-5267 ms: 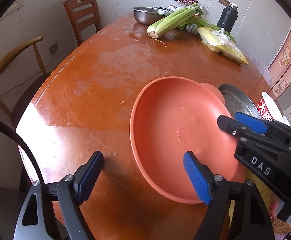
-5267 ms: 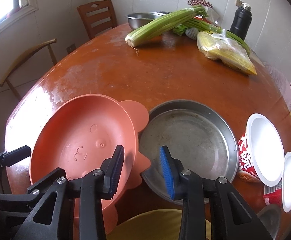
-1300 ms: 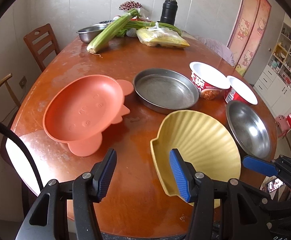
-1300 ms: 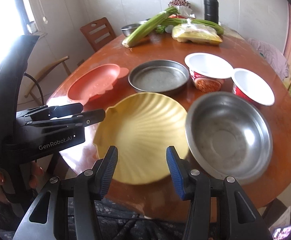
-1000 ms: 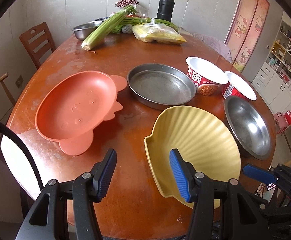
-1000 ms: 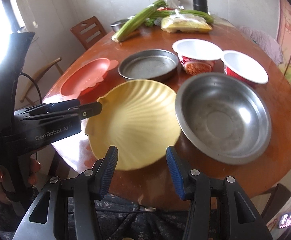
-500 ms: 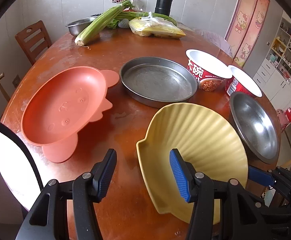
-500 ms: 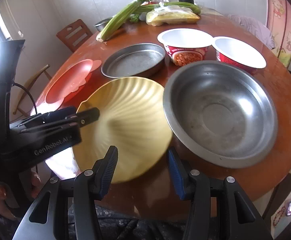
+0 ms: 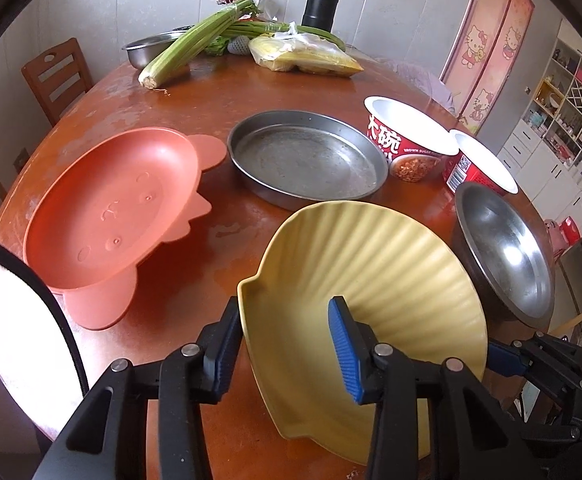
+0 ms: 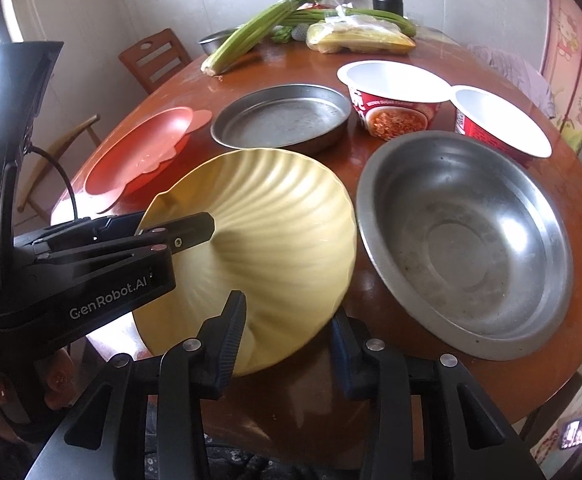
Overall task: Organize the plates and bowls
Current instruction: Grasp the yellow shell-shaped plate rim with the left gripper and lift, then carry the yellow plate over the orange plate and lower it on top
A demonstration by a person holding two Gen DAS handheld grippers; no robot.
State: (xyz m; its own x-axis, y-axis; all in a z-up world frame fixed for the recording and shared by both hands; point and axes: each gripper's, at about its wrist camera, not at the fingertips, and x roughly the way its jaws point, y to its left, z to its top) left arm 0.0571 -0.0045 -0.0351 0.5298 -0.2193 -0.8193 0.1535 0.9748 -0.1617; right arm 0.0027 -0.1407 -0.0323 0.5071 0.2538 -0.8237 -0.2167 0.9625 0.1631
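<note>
Tilted up since a second ago, the yellow scallop-shaped ribbed plate (image 9: 371, 280) fills lower centre, hinge end lower left, fan upper right. Left gripper (image 9: 287, 344) and right gripper (image 10: 287, 336) straddle opposite rims, closing, not yet clamped. Steel bowl (image 10: 467, 240) touches its right edge; orange plastic plate (image 9: 111, 208) lies left, round steel pan (image 9: 307, 156) above.

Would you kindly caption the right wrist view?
Both grippers closing on a yellow shell-shaped plate beside a steel bowl.

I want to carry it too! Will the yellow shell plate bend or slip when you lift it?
The yellow plate probably stays stiff: it looks moulded, with ridges. Its glossy surface may be slippery. It already sits tilted, so it could tip between the left tongs and right tongs, both closing on its rim.
</note>
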